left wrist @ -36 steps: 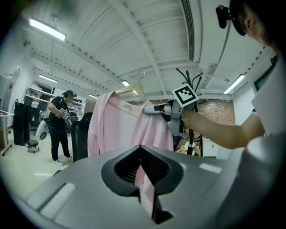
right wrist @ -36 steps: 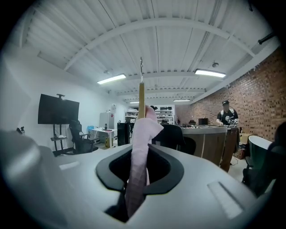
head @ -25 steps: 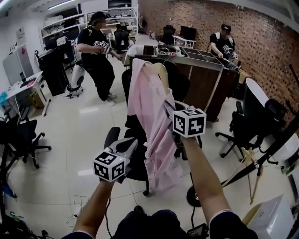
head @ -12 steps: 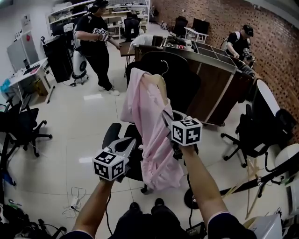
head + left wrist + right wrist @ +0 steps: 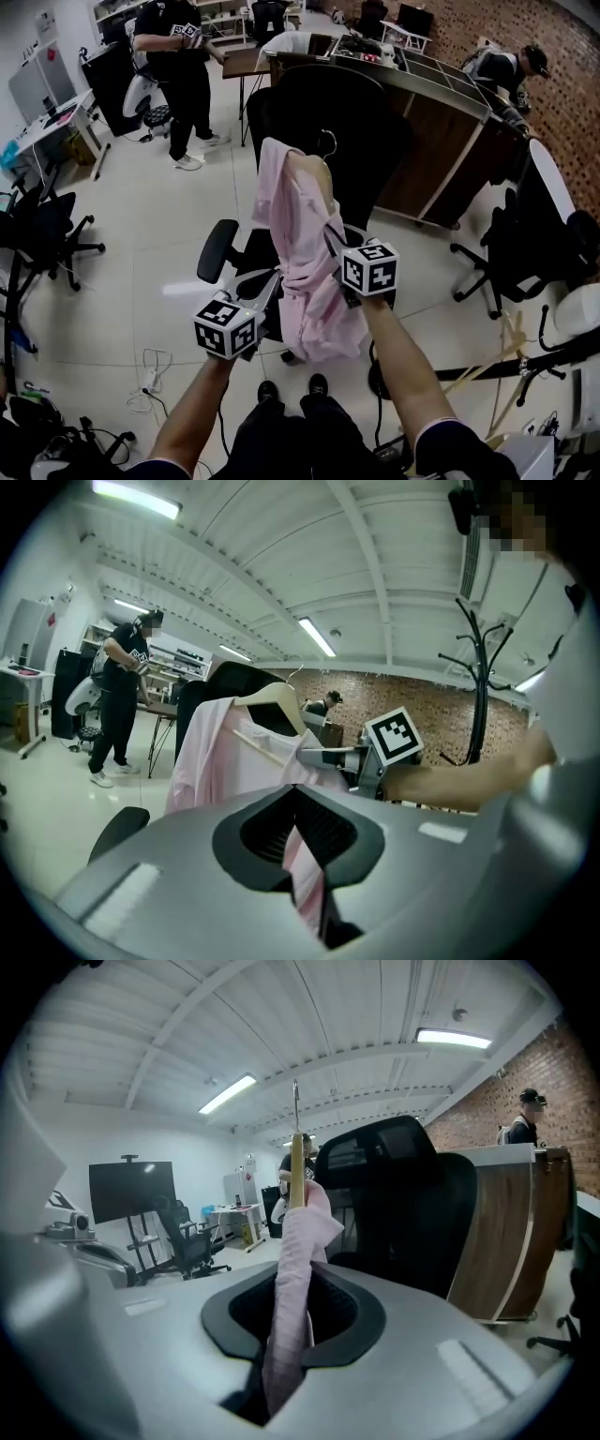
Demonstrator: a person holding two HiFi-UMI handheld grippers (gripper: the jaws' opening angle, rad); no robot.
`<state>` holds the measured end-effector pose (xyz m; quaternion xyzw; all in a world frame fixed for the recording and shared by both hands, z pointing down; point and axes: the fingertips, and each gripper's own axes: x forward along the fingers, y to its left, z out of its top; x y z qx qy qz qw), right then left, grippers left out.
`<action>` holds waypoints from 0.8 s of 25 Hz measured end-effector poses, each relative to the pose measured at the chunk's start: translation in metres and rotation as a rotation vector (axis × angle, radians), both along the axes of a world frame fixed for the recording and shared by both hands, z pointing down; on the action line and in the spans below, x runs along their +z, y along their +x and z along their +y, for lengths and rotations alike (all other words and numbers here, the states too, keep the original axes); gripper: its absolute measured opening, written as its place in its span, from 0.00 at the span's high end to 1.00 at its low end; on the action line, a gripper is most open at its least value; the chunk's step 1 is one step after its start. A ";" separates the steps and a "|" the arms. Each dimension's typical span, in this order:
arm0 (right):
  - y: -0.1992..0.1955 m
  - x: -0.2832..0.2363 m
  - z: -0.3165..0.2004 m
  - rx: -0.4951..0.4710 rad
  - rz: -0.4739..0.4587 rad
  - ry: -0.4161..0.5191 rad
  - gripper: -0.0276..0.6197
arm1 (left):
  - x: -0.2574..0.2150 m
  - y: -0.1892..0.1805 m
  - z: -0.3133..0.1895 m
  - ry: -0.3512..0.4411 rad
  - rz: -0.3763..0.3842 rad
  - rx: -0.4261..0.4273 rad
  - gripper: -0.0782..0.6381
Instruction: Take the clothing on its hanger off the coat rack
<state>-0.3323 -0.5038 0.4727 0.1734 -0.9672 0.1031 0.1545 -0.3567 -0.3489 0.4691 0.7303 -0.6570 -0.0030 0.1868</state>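
The pink shirt [image 5: 286,225] on its wooden hanger [image 5: 317,171] hangs in mid-air in front of a black office chair [image 5: 370,112]. The right tool [image 5: 330,232] pinches the shirt's shoulder by the hanger. The left tool [image 5: 272,283] is clamped on cloth lower down.

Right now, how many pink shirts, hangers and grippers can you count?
pink shirt: 1
wooden hanger: 1
grippers: 2, the left gripper and the right gripper, each clamped on the pink shirt
Total: 4
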 end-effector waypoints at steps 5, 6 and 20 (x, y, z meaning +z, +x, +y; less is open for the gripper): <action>0.003 0.046 0.000 -0.022 0.037 -0.044 0.88 | 0.023 0.001 0.001 -0.043 0.030 -0.017 0.87; 0.003 0.056 0.001 -0.030 0.047 -0.050 0.88 | 0.027 0.000 0.001 -0.050 0.037 -0.023 0.87; 0.011 0.183 0.009 -0.046 0.178 -0.166 0.88 | 0.083 -0.003 0.003 -0.159 0.045 -0.048 0.87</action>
